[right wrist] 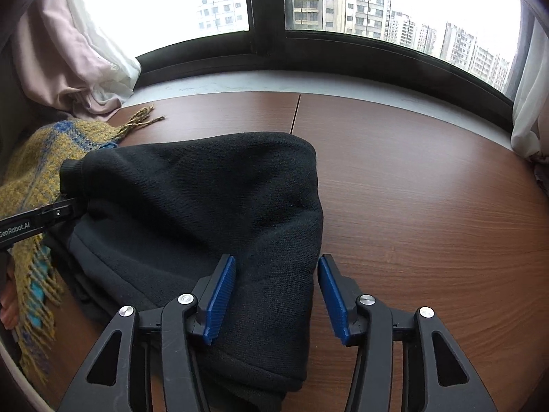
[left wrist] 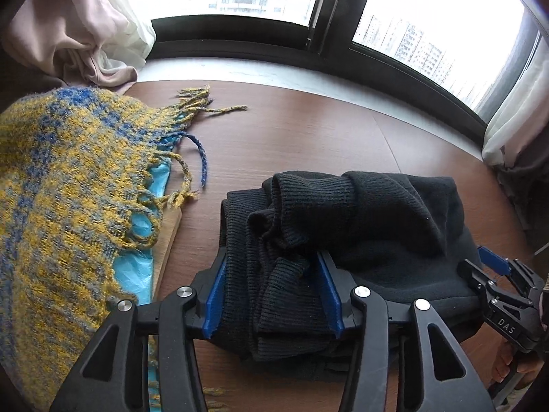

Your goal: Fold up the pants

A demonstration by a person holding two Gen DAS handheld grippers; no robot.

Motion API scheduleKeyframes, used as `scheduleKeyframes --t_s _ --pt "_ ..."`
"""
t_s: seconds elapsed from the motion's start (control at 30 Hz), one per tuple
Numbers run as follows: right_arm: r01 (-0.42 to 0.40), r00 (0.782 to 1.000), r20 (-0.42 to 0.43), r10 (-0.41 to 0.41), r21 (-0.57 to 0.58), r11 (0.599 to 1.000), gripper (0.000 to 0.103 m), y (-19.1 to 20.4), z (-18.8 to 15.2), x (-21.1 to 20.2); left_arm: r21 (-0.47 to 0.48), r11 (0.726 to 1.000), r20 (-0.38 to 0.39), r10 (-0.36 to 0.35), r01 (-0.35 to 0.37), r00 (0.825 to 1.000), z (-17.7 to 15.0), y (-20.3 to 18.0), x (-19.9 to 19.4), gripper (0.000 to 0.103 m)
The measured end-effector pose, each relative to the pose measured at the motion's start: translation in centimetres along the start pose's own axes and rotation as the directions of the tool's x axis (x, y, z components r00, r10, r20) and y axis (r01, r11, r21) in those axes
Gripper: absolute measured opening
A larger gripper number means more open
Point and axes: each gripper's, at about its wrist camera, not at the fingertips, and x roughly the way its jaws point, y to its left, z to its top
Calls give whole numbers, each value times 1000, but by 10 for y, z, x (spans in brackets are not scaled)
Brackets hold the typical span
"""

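The black pants (left wrist: 360, 226) lie folded into a thick bundle on the brown wooden table (left wrist: 302, 137). Ribbed cuffs sit on top at the bundle's left end. My left gripper (left wrist: 274, 295) is open, its blue pads on either side of the ribbed cuff end, fabric between them. My right gripper (right wrist: 276, 295) is open over the bundle's right end (right wrist: 206, 206), with fabric between its pads. The right gripper also shows in the left wrist view (left wrist: 494, 274), at the bundle's right edge. The left gripper's body shows at the left in the right wrist view (right wrist: 37, 219).
A yellow and blue knitted scarf (left wrist: 68, 189) with fringe lies left of the pants, over a light blue sheet (left wrist: 137, 267) and a wooden board (left wrist: 168, 240). Pink and white curtains (left wrist: 79, 27) hang at the back left. A window sill (right wrist: 274, 79) runs behind the table.
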Motion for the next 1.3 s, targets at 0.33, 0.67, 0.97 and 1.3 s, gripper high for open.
scheduleKeyframes --t_s 0.33,0.67,0.97,1.3 --pt "-32 998 48 34 -46 998 58 5 -21 -38 127 980 104 139 -152 985 -10 -24 -42 69" --pt "-12 1000 22 12 -19 1000 58 1 -41 -34 63 981 6 183 -183 983 -43 -4 -20 70" --pt "21 999 47 -19 -30 999 58 1 -53 -48 75 974 30 210 -212 977 -63 -14 -44 69" --pt "56 979 195 -61 30 998 77 -32 -59 -129 129 968 270 175 -215 947 -81 -82 -130 87"
